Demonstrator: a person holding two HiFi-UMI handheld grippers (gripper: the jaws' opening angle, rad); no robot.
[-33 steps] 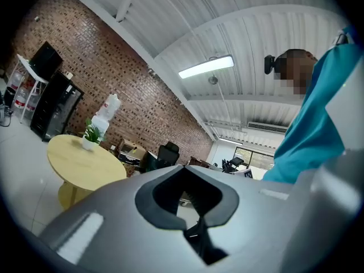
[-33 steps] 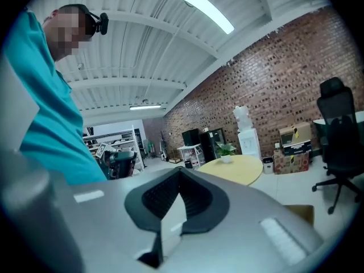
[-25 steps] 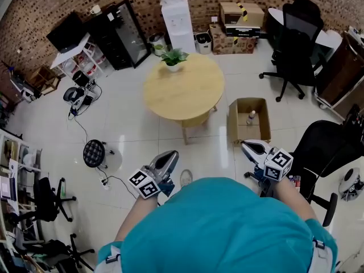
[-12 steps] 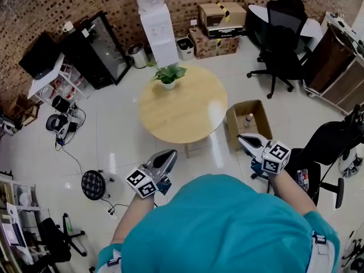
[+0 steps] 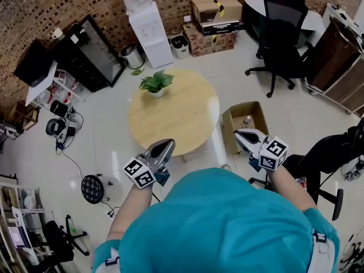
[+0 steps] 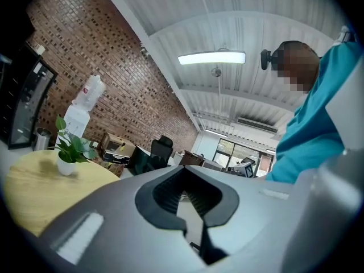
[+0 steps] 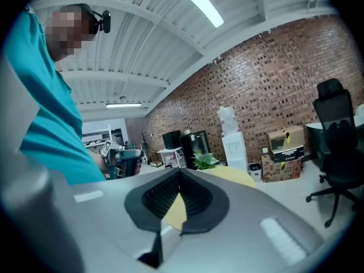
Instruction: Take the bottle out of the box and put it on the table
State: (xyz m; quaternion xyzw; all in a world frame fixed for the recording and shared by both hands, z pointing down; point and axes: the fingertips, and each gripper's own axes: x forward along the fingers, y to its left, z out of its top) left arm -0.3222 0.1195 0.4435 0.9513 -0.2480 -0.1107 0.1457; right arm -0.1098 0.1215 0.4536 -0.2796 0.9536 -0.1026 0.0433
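Black cabinet (image 5: pixel 94 53): it is standing at the upper left of the frame, against the brick wall.
Plant (image 5: pixel 152 83): a small green plant in a white pot is sitting on the far left part of the worktop.
Left claw (image 5: pixel 165 144): it is hanging at centre left, its tip lying over the near edge of the worktop in the head view. Its jaws are sitting together with nothing between them.
Worktop (image 5: pixel 182 124): the round wooden top is filling the middle of the frame and is carrying only the plant.
Box (image 5: pixel 227 123): the open cardboard box is resting on the floor just beside the worktop, right of centre.
Right claw (image 5: pixel 239 134): it is pointing toward the box, its tip overlapping the box's near rim in the head view. Its jaws are pressed together and gripping nothing.
Bottle (image 5: pixel 246 120): it is standing upright inside the box, toward the far side, apart from both claws.
Office chair (image 5: pixel 281 21): the black chair is standing at the upper right, well apart from the box.
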